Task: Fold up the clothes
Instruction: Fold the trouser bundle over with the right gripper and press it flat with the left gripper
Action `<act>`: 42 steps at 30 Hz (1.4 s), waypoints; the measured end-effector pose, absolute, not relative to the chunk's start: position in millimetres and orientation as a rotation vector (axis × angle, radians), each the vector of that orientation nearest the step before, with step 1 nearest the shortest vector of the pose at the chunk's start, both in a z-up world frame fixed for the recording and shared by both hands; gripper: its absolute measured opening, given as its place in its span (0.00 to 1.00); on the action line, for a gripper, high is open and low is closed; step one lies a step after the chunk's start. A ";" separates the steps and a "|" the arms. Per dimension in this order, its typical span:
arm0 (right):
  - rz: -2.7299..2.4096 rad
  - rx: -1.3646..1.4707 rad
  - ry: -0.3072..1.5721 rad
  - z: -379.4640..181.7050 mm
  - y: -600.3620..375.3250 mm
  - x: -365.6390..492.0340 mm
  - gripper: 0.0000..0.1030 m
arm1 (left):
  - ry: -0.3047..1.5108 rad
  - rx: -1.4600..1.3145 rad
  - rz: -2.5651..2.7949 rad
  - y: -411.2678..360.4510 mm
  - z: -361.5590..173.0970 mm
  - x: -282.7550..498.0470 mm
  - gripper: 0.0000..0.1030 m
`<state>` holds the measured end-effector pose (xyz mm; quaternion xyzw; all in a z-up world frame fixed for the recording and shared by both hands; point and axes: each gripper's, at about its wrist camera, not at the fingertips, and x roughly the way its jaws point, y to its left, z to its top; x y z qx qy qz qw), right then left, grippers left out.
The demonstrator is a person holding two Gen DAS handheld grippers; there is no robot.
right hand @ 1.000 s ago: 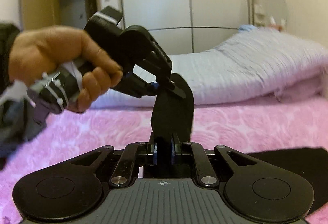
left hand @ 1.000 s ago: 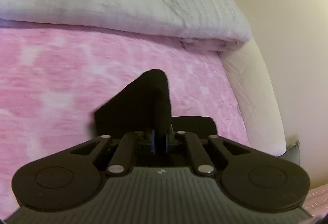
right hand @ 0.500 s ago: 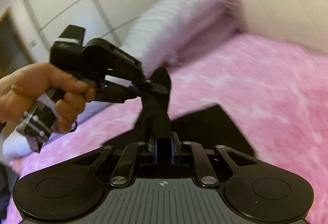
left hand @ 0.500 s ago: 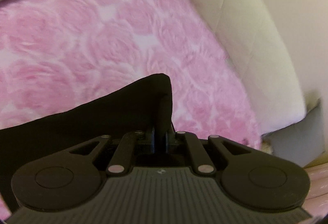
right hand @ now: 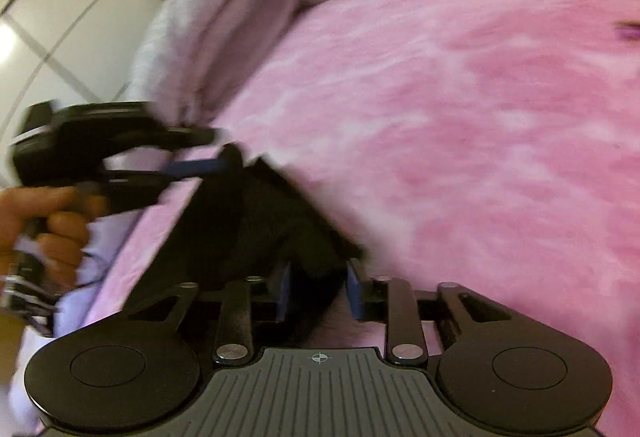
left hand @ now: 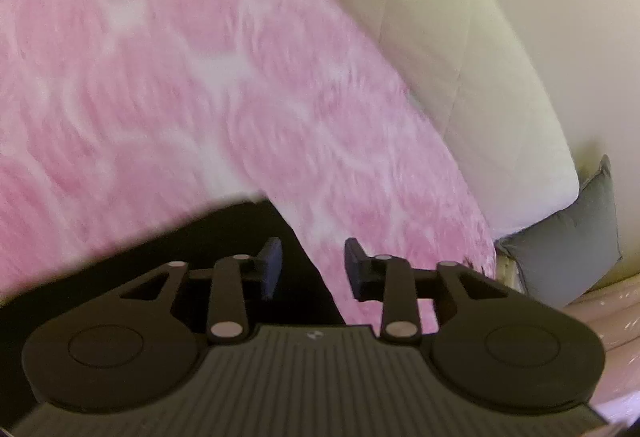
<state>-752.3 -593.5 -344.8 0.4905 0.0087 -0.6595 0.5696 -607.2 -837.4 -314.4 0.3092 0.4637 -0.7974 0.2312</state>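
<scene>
Tongs on both sides are spreading at this moment. Your left tongs (left hand: 312, 269) stand parted above the bed, with the corner of the black garment (left hand: 132, 277) lying under and beside the left finger (left hand: 272, 267), not squeezed between the pads. Your right tongs (right hand: 318, 289) are also parted; a fold of the same black garment (right hand: 260, 229) sits in the gap, closer to the left pad, and neither pad presses on it. The garment lies on the pink blanket (right hand: 480, 117) that covers the bed. From the right wrist view you see your left hand (right hand: 44, 233) gripping its handle at the far edge of the garment. A grey quilt (right hand: 192, 17) is bunched behind. A cream headboard (left hand: 460, 57) and a grey cushion (left hand: 568, 237) border the blanket.
</scene>
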 end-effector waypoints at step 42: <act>-1.299 1.518 -0.150 -408.9 -563.2 -579.6 0.21 | 1.409 0.832 -1.823 -838.4 -401.8 -333.3 0.18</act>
